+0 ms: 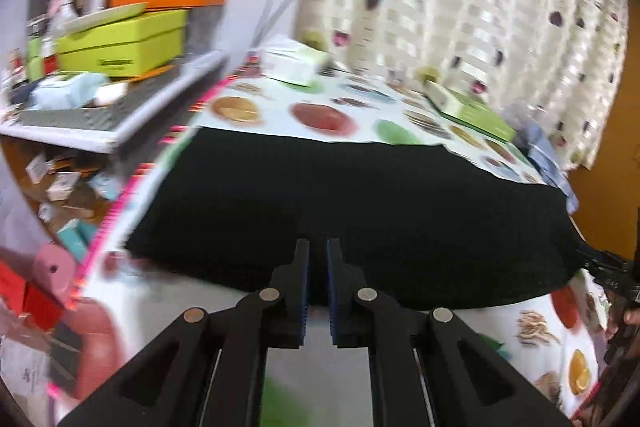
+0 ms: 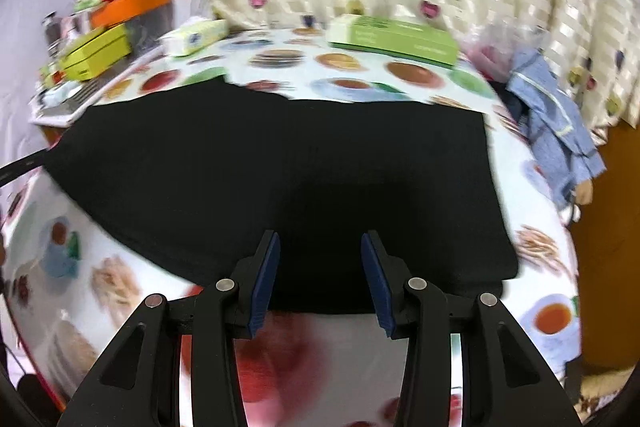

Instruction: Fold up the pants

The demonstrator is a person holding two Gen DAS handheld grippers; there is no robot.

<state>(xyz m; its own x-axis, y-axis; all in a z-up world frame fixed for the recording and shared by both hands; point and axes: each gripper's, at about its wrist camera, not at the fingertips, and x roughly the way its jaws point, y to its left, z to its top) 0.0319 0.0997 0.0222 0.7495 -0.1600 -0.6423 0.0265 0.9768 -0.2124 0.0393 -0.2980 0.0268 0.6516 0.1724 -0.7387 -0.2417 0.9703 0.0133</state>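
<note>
The left gripper [image 1: 318, 259] is seen with its 2 blue pads [image 1: 306, 291] a narrow slit apart and nothing between them; the right gripper [image 2: 320, 255] is held about half open, likewise with nothing in its grasp. Both are poised at the near edge of the black pants [image 1: 352, 203], which are spread flat as a broad dark rectangle on the patterned tablecloth [image 1: 280, 111]. Beyond the pants a green box [image 2: 394, 35] is set near the far edge of the cloth, and a blue garment [image 2: 556, 115] is draped to the right of the pants. The fabric is judged soft, light and limp, likely to sag and slide on the slick cloth. A hold is best taken at the 2 near corners, where the layers can be pinched together and lifted evenly.
</note>
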